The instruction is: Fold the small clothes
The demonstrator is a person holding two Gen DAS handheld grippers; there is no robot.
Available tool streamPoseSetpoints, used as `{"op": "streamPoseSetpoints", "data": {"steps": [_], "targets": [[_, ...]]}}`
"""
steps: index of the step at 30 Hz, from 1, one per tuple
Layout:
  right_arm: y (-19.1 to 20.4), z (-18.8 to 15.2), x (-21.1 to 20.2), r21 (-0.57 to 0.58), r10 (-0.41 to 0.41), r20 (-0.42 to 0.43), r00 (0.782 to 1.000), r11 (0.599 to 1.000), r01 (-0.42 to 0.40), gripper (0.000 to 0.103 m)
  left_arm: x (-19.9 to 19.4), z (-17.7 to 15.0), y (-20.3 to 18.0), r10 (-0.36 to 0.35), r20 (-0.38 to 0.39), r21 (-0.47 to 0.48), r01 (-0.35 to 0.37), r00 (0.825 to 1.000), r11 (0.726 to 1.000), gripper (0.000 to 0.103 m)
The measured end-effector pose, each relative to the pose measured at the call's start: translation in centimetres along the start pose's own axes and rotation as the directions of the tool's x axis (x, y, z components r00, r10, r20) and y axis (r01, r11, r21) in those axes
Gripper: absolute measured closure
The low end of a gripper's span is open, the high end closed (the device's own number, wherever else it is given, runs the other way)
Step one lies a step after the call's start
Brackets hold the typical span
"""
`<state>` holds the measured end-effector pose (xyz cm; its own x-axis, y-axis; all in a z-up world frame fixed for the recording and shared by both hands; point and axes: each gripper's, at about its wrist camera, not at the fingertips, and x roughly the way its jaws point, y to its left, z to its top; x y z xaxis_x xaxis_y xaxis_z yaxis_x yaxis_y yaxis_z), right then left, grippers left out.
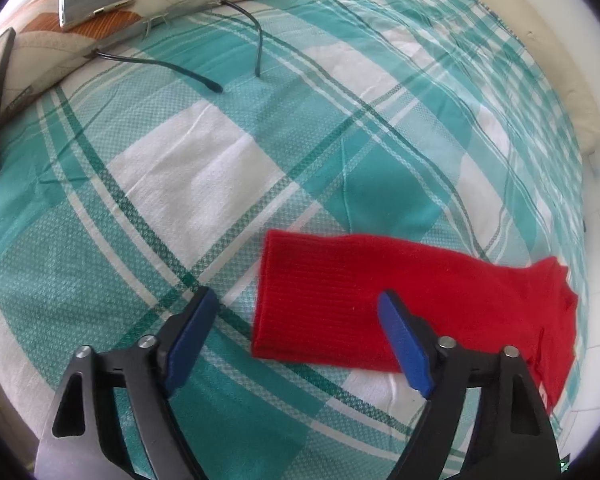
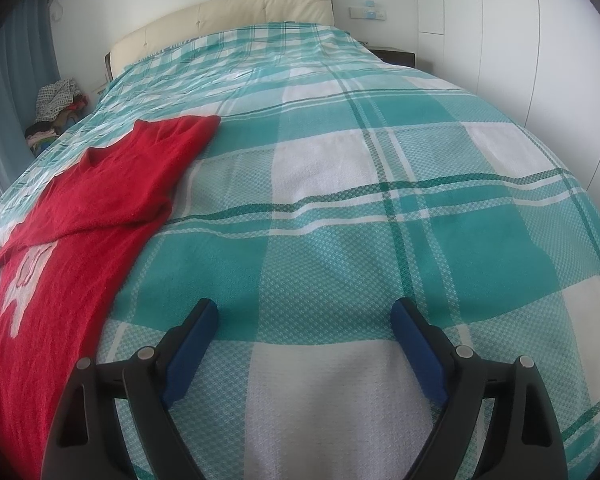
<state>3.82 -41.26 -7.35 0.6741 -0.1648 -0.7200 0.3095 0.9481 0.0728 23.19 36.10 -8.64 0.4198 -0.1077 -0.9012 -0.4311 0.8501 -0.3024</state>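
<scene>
A: Left gripper point(image 1: 298, 300) spread wide, holding nothing, above the near edge of the red sweater point(image 1: 380, 300).

B: Right gripper point(image 2: 304, 312) gapes too, sweater point(image 2: 80, 220) flat on the checked bedspread point(image 2: 380, 220), off left.

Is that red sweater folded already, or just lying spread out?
Partly folded: the sweater lies flat on the bed with one sleeve laid across its chest.

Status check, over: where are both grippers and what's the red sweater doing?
Left hand-held gripper open, hovering at the red sweater hem. Right hand-held gripper open over bare bedspread, sweater to its left. Sweater flat, one sleeve folded in. Nothing in the way.
</scene>
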Motion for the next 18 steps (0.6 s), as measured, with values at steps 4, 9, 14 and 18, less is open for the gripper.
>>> {"op": "streamPoseSetpoints", "data": {"steps": [4,9,14,18], "targets": [[0.0,0.0,0.0,-0.001,-0.001,-0.001,1.0,1.0,0.001,0.015,0.5,0.5,-0.7,0.007,-0.03,-0.009,-0.007,1.0,1.0,0.097],[0.0,0.0,0.1,-0.001,0.0,-0.001,1.0,1.0,0.0,0.015,-5.3,1.4,-7.9,-0.113,0.094,0.082,0.105,0.989,0.991,0.099],[0.0,0.0,0.1,-0.004,-0.003,-0.003,1.0,1.0,0.003,0.014,-12.0,-0.9,-23.3,-0.31,0.137,0.405,0.233,0.941,0.884,0.098],[0.0,0.0,0.2,-0.004,0.0,-0.004,1.0,1.0,0.0,0.013,-13.3,-4.4,-34.4,-0.414,0.057,0.571,0.31,0.909,0.76,0.098]]}}
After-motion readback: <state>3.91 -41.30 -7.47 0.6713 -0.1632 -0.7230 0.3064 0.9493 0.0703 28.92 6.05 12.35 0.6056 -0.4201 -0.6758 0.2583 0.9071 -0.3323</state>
